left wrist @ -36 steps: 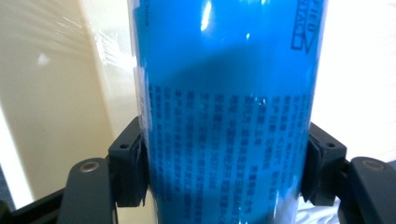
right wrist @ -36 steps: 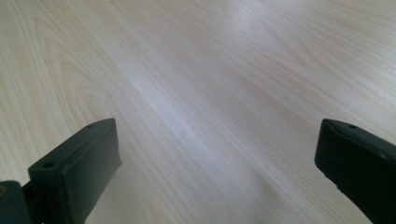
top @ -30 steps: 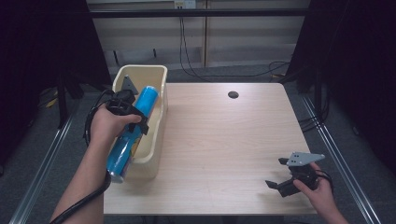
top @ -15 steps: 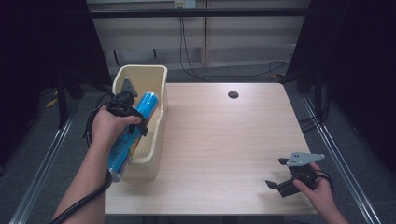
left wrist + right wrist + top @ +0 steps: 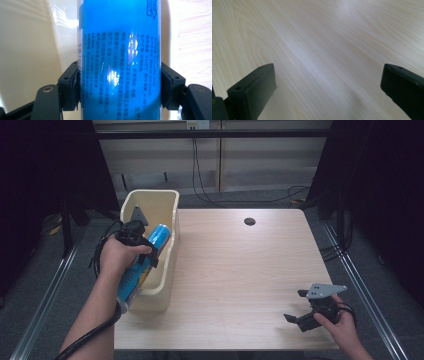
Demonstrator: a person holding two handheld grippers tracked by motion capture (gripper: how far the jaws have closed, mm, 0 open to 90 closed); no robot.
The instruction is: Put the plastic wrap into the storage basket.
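A tall blue can (image 5: 150, 254) with printed text hangs tilted over the cream bin (image 5: 150, 195) at the table's left edge. Its top points away from me and its lower end sits near the bin's front rim. My left gripper (image 5: 142, 251) is shut on it. In the left gripper view the can (image 5: 120, 50) stands between the two black pads (image 5: 70, 91), which press on both its sides, with the bin's wall behind it. My right gripper (image 5: 299, 310) rests open near the table's front right corner. In the right gripper view this gripper (image 5: 327, 87) has its jaws wide apart over bare wood.
The light wooden table (image 5: 240, 270) has a small dark round hole (image 5: 249, 221) near its far edge. Cables trail on the floor behind the table. Metal rails run along the floor at both sides.
My left hand has shifted the blue can slightly lower and nearer over the bin. The right gripper has stayed in place.
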